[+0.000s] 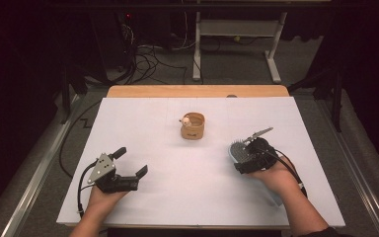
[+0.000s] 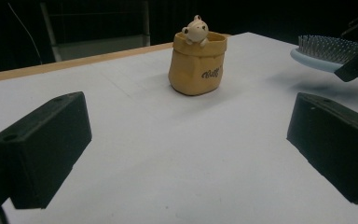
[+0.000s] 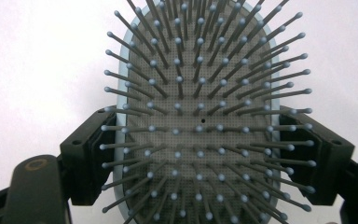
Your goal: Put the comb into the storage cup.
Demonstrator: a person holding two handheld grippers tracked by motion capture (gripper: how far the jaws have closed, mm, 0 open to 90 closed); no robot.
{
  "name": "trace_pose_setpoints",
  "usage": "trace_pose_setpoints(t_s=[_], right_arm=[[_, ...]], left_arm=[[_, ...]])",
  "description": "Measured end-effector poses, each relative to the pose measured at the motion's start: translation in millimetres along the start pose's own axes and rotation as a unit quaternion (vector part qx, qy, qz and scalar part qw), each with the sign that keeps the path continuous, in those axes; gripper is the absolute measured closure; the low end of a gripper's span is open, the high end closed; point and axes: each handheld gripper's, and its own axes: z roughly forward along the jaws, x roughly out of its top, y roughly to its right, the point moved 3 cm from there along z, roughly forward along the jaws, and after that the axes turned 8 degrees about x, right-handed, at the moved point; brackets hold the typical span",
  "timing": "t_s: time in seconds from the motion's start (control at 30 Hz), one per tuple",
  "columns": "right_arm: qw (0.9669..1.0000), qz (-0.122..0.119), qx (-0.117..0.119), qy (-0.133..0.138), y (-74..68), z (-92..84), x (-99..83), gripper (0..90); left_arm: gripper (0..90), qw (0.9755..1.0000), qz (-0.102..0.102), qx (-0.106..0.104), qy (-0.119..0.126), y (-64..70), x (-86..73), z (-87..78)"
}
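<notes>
Resting near the table's [image 1: 128,106] left edge, the left gripper [image 1: 128,160] has its jaws wide and empty. The pot [image 1: 193,126] stands mid-table, far side, bare sheet all round. At right, the right gripper [image 1: 244,160] clamps the brush [image 1: 238,150] by its sides, bristles up, near the right edge.

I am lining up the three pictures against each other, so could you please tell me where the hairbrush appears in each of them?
High view: the hairbrush sits right of centre, clamped in the right gripper.
Left gripper view: its bristled head is at the upper right edge, raised above the table.
Right gripper view: it spans the middle, bristles toward the camera, jaws pressing on both sides.
Shared landmark: the white table top.
</notes>
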Motion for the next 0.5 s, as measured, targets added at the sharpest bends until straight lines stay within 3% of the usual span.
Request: trace_pose_setpoints(t_s=[0.3,0.5], right_arm=[[0.9985,-0.005,-0.003,0.055,-6.0,-8.7,4.8,20.9],[0.9946,-0.004,-0.012,0.103,-7.3,-13.1,3.0,20.9]], left_arm=[[0.3,1.0,-0.003,-0.004,-0.004,0.5,-0.1,0.4],[0.3,1.0,-0.005,-0.003,-0.004,0.1,-0.1,0.2]])
